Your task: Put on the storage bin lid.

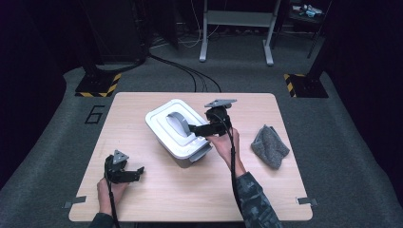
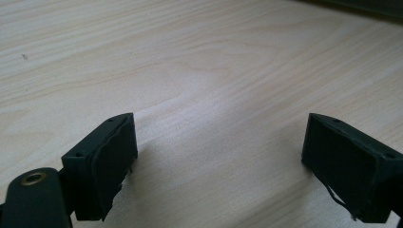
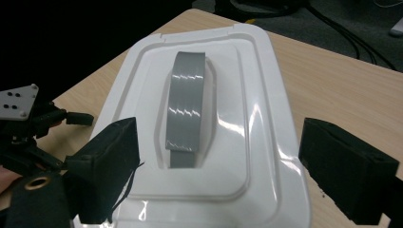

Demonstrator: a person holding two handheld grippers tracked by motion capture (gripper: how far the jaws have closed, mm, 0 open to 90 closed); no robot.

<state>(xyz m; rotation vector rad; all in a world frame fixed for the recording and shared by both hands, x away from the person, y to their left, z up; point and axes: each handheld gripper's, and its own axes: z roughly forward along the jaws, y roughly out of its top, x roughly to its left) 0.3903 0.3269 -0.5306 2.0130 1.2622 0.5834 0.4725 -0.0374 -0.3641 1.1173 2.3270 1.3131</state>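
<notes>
A white lidded box (image 1: 164, 118) stands in the middle of the wooden table (image 1: 190, 190), with a grey handle (image 1: 178, 124) lying flat in a recess of its lid. My right gripper (image 1: 192, 128) hovers over the lid's right side and points left at the handle. In the right gripper view the jaws of this gripper (image 3: 218, 161) stand wide open over the lid (image 3: 252, 95), just short of the handle (image 3: 186, 107), with nothing between them. My left gripper (image 1: 138, 172) rests near the table's front left. Its jaws (image 2: 218, 156) are open over bare wood.
A crumpled grey cloth (image 1: 269, 146) lies on the table to the right of the box. Cables (image 1: 190, 71) run across the grey floor behind the table, and a white stand's legs (image 1: 235, 52) are farther back.
</notes>
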